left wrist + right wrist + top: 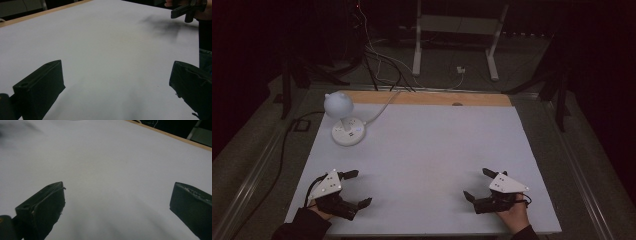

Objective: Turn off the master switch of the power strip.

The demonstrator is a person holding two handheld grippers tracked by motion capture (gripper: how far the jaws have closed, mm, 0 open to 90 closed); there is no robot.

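A white desk lamp point(343, 117) with a round head and round base stands at the table's far left, its cable running off the back edge. My left gripper point(359, 188) rests low at the near left, open, nothing between its jaws. My right gripper point(478, 184) sits at the near right, also open and empty. In the left gripper view my left gripper point(117, 82) has its black jaws spread wide over bare white tabletop, and the right gripper point(186, 10) shows at the top right. In the right gripper view my right gripper point(117, 202) likewise spans bare table.
The white table top point(427, 150) has a wooden strip point(432, 98) along its far edge. Behind it on the dark floor lie cables and a white desk frame point(457, 35). A black cable point(287, 150) runs down the left side.
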